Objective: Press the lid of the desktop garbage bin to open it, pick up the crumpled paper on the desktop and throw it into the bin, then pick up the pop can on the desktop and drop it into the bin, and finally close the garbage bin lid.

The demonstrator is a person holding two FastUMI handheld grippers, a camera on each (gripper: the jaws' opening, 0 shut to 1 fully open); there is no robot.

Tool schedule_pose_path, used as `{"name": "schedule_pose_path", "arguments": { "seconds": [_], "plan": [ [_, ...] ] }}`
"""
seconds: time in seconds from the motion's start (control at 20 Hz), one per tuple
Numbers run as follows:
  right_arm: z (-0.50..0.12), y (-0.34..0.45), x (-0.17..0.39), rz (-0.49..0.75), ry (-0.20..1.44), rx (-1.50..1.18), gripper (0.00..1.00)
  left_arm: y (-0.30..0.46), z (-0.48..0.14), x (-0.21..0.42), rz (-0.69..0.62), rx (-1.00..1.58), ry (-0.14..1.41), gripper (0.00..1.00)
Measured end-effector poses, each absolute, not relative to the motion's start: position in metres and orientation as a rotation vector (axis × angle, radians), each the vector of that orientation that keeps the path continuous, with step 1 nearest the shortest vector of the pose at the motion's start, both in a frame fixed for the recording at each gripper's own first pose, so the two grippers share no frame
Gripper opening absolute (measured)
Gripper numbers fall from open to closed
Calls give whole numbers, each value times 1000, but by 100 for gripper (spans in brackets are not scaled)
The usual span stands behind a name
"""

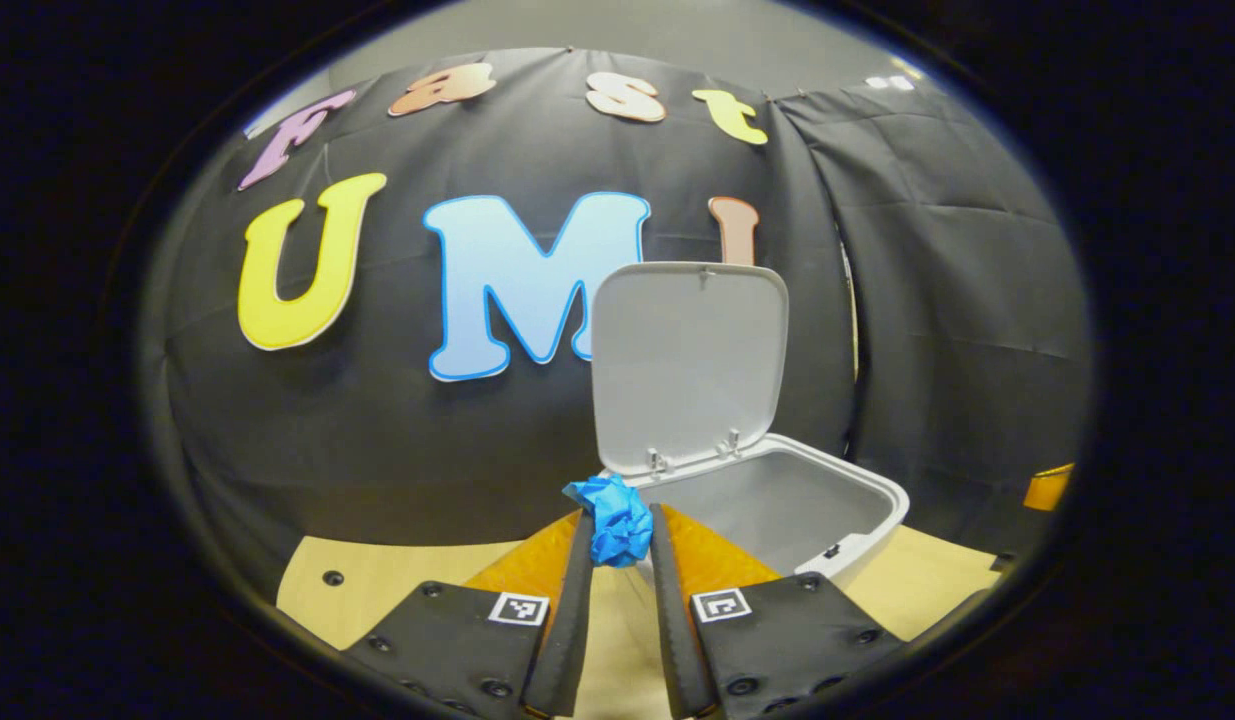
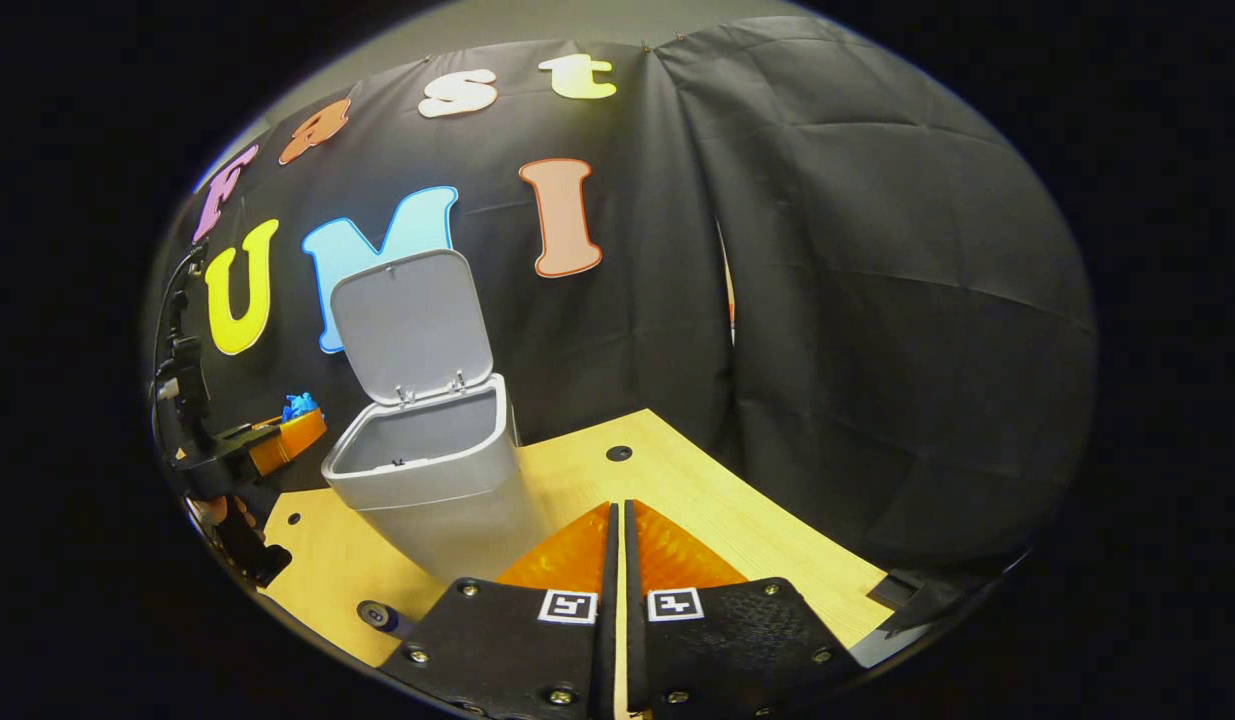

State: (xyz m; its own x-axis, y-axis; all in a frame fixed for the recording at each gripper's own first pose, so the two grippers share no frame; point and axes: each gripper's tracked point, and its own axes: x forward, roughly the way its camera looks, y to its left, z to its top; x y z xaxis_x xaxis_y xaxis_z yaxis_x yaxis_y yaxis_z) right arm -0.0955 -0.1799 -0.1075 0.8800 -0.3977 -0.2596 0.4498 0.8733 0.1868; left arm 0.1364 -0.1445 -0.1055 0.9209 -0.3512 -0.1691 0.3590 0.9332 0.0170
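blue crumpled paper sits pinched between the fingers of our left tool, held up just short of the bin's near rim. the open mouth lies ahead and slightly right, lid upright behind it, so we judge a short forward carry comes next. our right tool is clenched empty over the surface.

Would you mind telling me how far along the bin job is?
Done: the lid stands open on the bin. In hand: the left gripper holds the paper beside the bin's rim. Left: dropping it in, binning the can, closing the lid. The right gripper is shut and empty.
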Motion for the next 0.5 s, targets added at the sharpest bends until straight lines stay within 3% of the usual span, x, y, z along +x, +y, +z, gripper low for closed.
{"name": "schedule_pose_path", "arguments": {
  "seconds": [0.15, 0.5],
  "plan": [
    [-109, -188, -102, -474, 216, 259, 4, -156, -102, 138, -384, 54, 153, 38],
    [-114, -195, -110, -506, 220, 270, 4, -170, -104, 141, -407, 54, 146, 47]
  ]
}}
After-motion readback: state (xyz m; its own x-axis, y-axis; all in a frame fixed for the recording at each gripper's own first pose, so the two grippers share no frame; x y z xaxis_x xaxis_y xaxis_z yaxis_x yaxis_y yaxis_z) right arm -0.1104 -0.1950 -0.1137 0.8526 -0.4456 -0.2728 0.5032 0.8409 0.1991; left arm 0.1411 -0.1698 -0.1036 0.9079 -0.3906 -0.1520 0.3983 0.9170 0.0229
